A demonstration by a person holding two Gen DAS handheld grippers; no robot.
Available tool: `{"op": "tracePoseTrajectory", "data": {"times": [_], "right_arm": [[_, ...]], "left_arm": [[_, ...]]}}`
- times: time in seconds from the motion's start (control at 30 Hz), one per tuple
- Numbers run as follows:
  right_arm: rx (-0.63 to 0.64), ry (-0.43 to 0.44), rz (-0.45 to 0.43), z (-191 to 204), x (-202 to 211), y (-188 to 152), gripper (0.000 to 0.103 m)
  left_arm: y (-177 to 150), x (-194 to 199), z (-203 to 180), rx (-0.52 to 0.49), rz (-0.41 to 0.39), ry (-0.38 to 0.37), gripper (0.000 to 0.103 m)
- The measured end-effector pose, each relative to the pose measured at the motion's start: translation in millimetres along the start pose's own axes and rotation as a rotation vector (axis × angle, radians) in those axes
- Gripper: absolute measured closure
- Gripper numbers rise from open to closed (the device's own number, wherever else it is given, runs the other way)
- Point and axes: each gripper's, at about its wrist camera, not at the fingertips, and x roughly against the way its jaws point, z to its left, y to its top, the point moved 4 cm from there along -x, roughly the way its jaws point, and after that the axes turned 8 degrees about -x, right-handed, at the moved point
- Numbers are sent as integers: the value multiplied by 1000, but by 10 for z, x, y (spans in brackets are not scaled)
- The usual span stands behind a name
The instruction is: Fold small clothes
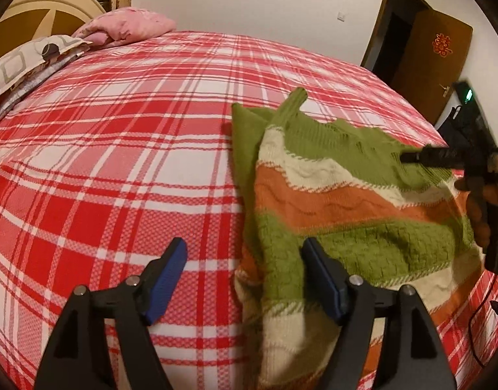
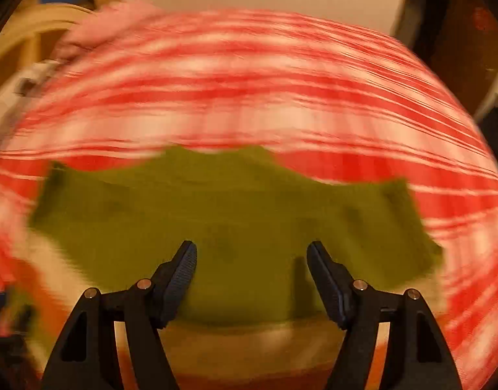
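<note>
1. Sweater (image 1: 340, 201), knit in green, cream and orange stripes, lies on the bed (image 1: 119, 162) over the red plaid cover, toward the right side as the left wrist view shows it.
2. One sleeve (image 1: 289, 104) is turned across the body; the left edge looks doubled over. Judged partly folded: side folds begun, no compact bundle yet.
3. Left gripper (image 1: 244, 279): fingers spread wide, holding nothing; one finger over the plaid, the other over the sweater's left edge.
4. Right gripper (image 2: 251, 279): fingers spread wide, nothing between them, over the green upper band of the sweater (image 2: 232, 221). This view is heavily blurred; contact with the cloth cannot be told.
5. Left to do, by judgement: bring in the right side, then fold hem toward collar.
6. Pink pillow (image 1: 128, 26) at the bed's far end, well apart.
</note>
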Motion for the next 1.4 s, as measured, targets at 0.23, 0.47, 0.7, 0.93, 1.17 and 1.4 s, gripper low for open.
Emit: {"op": "tracePoseTrajectory", "data": {"times": [0.23, 0.47, 0.7, 0.93, 1.17, 1.4], "right_arm": [[246, 115, 138, 1185, -334, -298, 40], [30, 67, 78, 832, -347, 63, 40], [146, 202, 30, 670, 350, -726, 40], [173, 110, -8, 320, 494, -1207, 41], [2, 11, -163, -544, 997, -1270, 40], [-72, -65, -91, -1208, 752, -1677, 40]], "left_arm": [[-42, 15, 30, 24, -14, -33, 23], [-56, 40, 47, 37, -31, -58, 21], [-92, 73, 37, 31, -29, -57, 18], [-196, 147, -34, -1, -12, -26, 14], [-263, 187, -54, -24, 1, -6, 7], [-301, 194, -96, -47, 12, 20, 4]]}}
